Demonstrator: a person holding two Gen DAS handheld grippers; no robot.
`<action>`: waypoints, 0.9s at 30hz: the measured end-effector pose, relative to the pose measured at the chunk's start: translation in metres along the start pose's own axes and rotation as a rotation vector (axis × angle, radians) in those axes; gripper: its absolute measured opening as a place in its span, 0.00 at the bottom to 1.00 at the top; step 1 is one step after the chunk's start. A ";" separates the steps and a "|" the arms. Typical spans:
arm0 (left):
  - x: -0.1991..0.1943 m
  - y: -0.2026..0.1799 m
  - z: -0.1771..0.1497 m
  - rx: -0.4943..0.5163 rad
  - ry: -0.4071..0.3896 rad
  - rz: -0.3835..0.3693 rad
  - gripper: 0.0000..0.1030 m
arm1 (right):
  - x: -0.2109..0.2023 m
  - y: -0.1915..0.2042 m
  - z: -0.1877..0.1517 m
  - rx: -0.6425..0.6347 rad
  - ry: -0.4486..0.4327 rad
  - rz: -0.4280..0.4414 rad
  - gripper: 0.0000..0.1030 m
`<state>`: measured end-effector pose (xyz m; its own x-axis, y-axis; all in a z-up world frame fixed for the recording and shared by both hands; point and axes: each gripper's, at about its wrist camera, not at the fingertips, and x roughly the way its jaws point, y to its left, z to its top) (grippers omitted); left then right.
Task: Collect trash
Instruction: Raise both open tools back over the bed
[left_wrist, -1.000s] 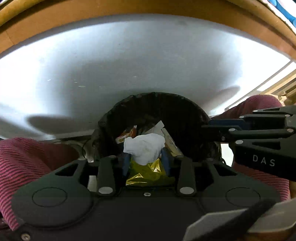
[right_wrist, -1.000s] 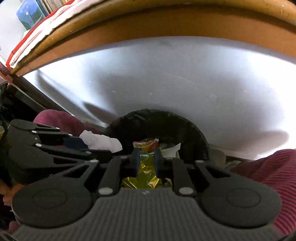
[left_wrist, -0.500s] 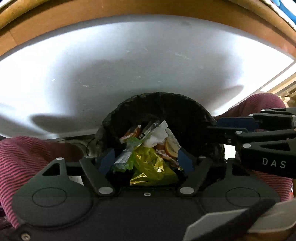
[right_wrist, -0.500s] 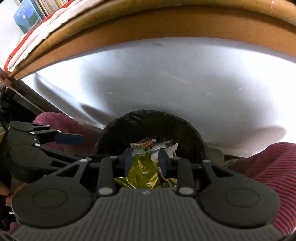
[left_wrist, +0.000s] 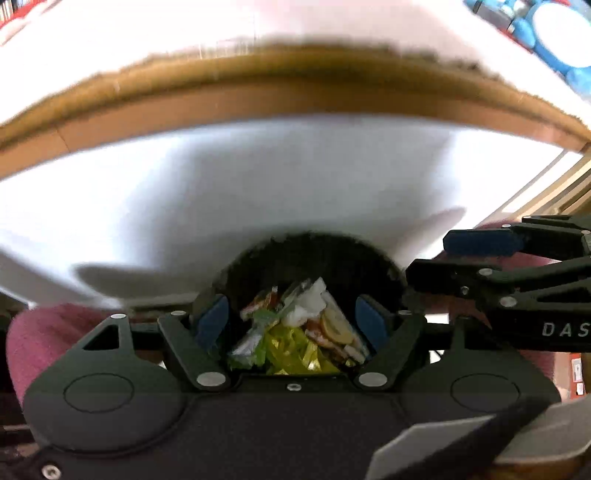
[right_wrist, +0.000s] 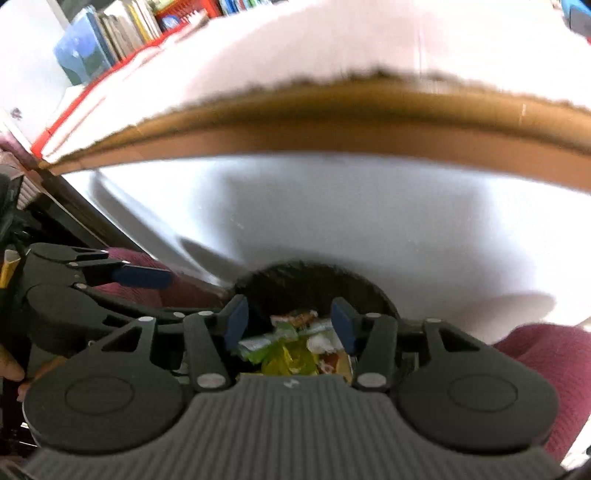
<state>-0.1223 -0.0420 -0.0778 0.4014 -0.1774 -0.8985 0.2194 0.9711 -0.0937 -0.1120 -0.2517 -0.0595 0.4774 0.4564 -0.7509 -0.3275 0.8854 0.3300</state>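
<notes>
A round bin lined with a black bag (left_wrist: 314, 254) (right_wrist: 314, 277) sits under a table, between the person's knees. Inside lie mixed wrappers (left_wrist: 295, 332) (right_wrist: 295, 343): a yellow foil piece, a green packet, white tissue, orange scraps. My left gripper (left_wrist: 293, 321) hangs open above the bin with nothing between its blue pads. My right gripper (right_wrist: 290, 325) is open too, over the same bin, holding nothing. Each gripper shows at the side of the other's view, the right one as (left_wrist: 517, 266) and the left one as (right_wrist: 92, 284).
A brown table edge (left_wrist: 295, 96) (right_wrist: 369, 125) arches overhead, with a white panel (left_wrist: 258, 184) behind the bin. Maroon trouser legs (left_wrist: 48, 339) (right_wrist: 546, 354) flank the bin. Books and a red tray (right_wrist: 110, 44) stand on the table at upper left.
The left gripper opened and let the white tissue fall into the bin. The right gripper opened and dropped the yellow foil. Both views have risen, showing more of the tabletop.
</notes>
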 end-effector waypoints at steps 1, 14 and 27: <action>-0.008 0.000 0.004 0.005 -0.019 -0.006 0.73 | -0.006 0.001 0.005 -0.011 -0.017 0.006 0.68; -0.092 0.014 0.072 0.031 -0.317 -0.016 0.82 | -0.054 -0.004 0.082 -0.063 -0.249 0.009 0.78; -0.087 0.030 0.182 -0.015 -0.507 0.012 0.88 | -0.051 -0.051 0.163 0.035 -0.383 -0.100 0.82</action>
<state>0.0117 -0.0269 0.0755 0.7858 -0.2174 -0.5790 0.2008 0.9751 -0.0935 0.0136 -0.3056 0.0551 0.7770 0.3619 -0.5150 -0.2392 0.9266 0.2902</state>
